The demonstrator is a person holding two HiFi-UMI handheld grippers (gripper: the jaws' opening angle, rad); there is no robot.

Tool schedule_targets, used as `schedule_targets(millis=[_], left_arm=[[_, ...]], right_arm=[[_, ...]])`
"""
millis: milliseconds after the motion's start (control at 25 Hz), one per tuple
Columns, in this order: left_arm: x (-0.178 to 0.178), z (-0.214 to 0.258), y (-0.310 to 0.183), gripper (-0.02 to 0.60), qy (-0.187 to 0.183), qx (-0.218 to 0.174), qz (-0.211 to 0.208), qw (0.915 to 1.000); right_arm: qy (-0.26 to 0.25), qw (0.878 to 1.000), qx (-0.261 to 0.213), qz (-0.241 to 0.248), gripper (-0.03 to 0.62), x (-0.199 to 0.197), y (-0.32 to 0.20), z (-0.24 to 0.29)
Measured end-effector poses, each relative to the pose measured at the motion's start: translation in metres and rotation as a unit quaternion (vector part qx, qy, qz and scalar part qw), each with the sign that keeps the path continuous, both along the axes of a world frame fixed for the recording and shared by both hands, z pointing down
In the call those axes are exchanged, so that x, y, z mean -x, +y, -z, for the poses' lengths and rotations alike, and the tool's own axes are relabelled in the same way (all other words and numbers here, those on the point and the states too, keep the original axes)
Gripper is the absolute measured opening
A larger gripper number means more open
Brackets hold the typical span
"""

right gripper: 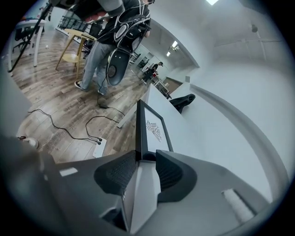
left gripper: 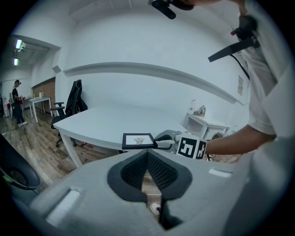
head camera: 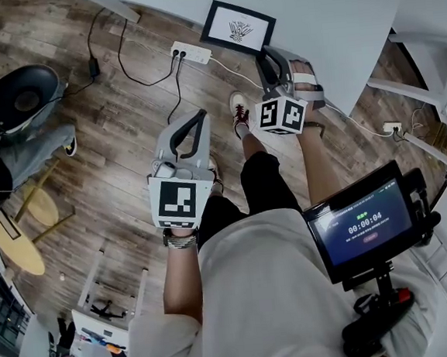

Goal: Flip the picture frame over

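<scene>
A black picture frame [head camera: 237,26] with a white print lies picture side up at the near edge of the white table [head camera: 334,16]. My right gripper [head camera: 269,53] reaches its right edge. In the right gripper view the frame [right gripper: 154,126] has its near edge between the pads, and that gripper [right gripper: 146,156] is shut on it. The left gripper view shows the frame [left gripper: 138,140] flat on the table [left gripper: 101,120], with the right gripper [left gripper: 162,142] against its side. My left gripper [head camera: 201,115] hangs over the floor, short of the table, its tips [left gripper: 147,154] together and holding nothing.
A white power strip [head camera: 191,54] and black cables lie on the wood floor below the table edge. An office chair [head camera: 14,99], a bystander's legs [head camera: 31,152] and a yellow stool [head camera: 15,239] stand at the left. A black object [right gripper: 182,101] rests farther along the table.
</scene>
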State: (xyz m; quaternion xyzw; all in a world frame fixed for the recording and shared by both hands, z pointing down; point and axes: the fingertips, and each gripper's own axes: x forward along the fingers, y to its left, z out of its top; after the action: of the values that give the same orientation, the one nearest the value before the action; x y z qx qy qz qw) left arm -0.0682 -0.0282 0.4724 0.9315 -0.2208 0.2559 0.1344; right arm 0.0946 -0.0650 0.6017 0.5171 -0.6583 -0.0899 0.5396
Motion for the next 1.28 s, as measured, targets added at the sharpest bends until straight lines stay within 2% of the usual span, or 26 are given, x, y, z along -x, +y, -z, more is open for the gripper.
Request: schedule_targets(millis=[520, 800, 960, 1120, 1280], left_arm=[[-0.007, 0.009, -0.011, 0.003, 0.010, 0.002, -0.002, 0.9999], [-0.014, 0.029, -0.027, 0.003, 0.011, -0.011, 0.008, 0.9998], [-0.013, 0.036, -0.040, 0.003, 0.014, -0.015, 0.014, 0.9997], [-0.033, 0.051, -0.049, 0.003, 0.016, -0.022, 0.015, 0.9995], [-0.080, 0.060, -0.066, 0.003, 0.012, -0.023, 0.012, 0.9996]], right_arm=[[-0.116, 0.992, 0.030, -0.034, 0.127, 0.002, -0.010, 0.027], [-0.198, 0.977, 0.055, -0.059, 0.117, -0.007, -0.019, 0.053], [-0.225, 0.969, 0.074, -0.069, 0.107, -0.005, -0.028, 0.060], [-0.252, 0.960, 0.092, -0.079, 0.092, -0.022, -0.033, 0.076], [-0.280, 0.949, 0.118, -0.084, 0.078, -0.068, -0.046, 0.083]])
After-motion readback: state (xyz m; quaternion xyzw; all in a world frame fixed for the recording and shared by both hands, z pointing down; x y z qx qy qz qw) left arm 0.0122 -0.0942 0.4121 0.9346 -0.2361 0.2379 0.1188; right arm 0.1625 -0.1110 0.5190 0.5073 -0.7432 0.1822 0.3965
